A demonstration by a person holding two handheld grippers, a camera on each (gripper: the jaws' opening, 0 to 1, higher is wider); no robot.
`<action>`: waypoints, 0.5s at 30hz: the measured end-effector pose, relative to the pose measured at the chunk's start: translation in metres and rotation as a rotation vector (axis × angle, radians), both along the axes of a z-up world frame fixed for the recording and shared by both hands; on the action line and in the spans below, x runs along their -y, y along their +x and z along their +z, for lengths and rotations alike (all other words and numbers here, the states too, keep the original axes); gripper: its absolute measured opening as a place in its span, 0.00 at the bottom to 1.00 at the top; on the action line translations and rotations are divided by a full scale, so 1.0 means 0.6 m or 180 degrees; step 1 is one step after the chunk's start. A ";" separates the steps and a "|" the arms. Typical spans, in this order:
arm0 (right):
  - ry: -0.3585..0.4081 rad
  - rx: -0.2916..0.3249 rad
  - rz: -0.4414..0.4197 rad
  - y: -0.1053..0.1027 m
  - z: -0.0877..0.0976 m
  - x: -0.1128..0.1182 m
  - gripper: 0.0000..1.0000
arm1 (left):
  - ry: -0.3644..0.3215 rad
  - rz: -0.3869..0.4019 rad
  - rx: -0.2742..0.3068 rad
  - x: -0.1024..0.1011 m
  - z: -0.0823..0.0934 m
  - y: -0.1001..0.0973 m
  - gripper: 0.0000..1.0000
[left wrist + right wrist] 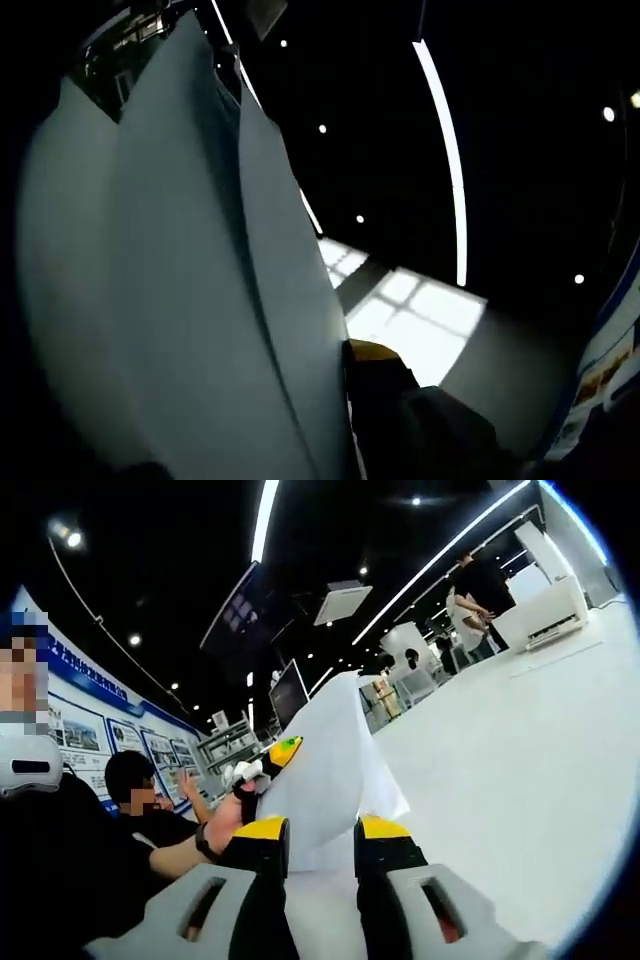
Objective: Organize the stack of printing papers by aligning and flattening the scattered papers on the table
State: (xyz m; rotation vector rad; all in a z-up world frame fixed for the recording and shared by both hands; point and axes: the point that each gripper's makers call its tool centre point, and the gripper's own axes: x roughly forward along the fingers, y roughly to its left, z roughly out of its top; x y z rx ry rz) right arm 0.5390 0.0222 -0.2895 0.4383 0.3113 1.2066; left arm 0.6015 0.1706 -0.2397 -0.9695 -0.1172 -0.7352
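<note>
A stack of white printing papers [190, 300] stands on edge, fanned into a few curved sheets, and covers the left of the left gripper view. My left gripper [340, 365] is shut on it: one yellow-tipped jaw presses its right face and the other jaw is hidden behind the sheets. In the right gripper view the same papers [325, 770] rise from the white table [520, 780]. My right gripper [322, 832] is shut on their lower edge, a yellow tip on each side. The left gripper [283, 750], held by a hand [228, 825], grips the far side of the stack.
A person in black [130, 790] sits at left, by a wall of posters [90, 735]. Two people [470, 600] stand far back near white furniture [545, 615]. A monitor [288, 692] stands behind the papers. Ceiling light strips [445, 150] run overhead.
</note>
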 end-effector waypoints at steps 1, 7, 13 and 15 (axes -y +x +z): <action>-0.0001 -0.0001 0.0001 0.000 0.000 0.000 0.22 | 0.0001 0.0001 0.0000 0.000 0.000 0.000 0.06; -0.0006 0.0003 0.0001 -0.001 0.000 0.000 0.21 | -0.0013 -0.0009 -0.0005 0.000 0.000 -0.001 0.06; -0.0022 0.0013 -0.0004 -0.002 -0.002 -0.001 0.21 | -0.0043 -0.0017 -0.0009 -0.003 0.000 -0.001 0.06; -0.0027 0.0018 -0.0006 -0.002 -0.002 -0.001 0.21 | -0.0042 -0.0013 -0.0005 -0.003 0.000 -0.001 0.06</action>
